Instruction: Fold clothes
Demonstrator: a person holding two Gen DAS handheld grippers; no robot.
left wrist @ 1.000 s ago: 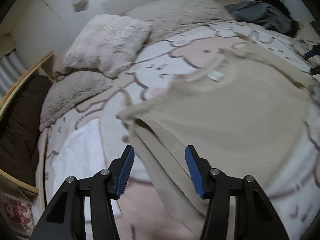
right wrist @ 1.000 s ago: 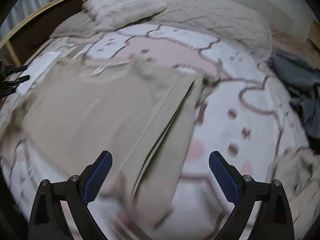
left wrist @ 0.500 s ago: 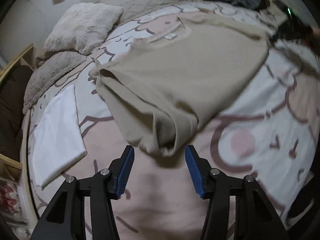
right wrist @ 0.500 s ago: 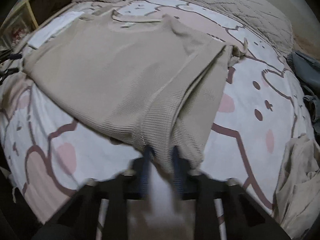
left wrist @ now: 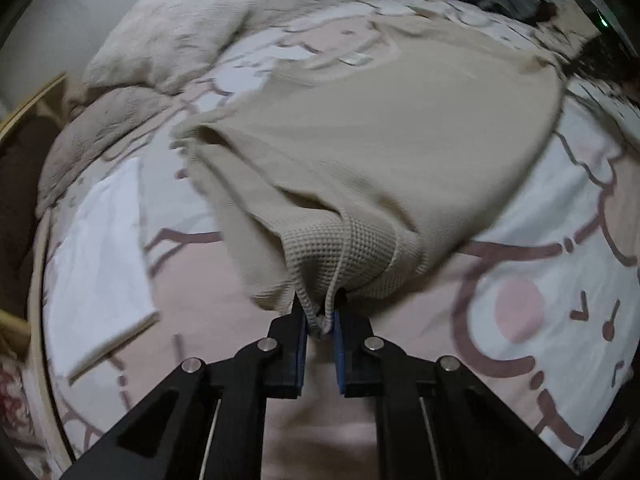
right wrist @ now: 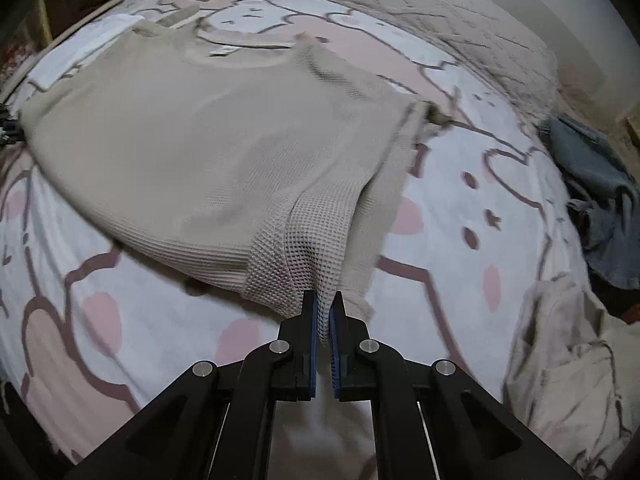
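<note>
A beige waffle-knit shirt point(left wrist: 380, 140) lies spread on the bed, collar and label toward the pillows. My left gripper point(left wrist: 320, 314) sits at its near left hem corner. Its jaws are closing, and a bunch of hem fabric is pinched between the blue pads. In the right wrist view the same shirt point(right wrist: 200, 140) fills the middle. My right gripper point(right wrist: 324, 314) is shut on the near right hem corner, where the folded-in sleeve lies beside it. Both corners are slightly gathered at the pads.
The bed carries a pink and white cartoon blanket point(left wrist: 540, 280). A folded white garment point(left wrist: 100, 248) lies left of the shirt. Fluffy pillows point(left wrist: 168, 36) sit at the head. A grey-blue garment point(right wrist: 600, 200) and a crumpled beige one point(right wrist: 568, 360) lie at the right.
Both grippers came down to the shirt's near hem. The right one went from wide open to shut on its corner. The left one closed on the other corner in the last half second.
</note>
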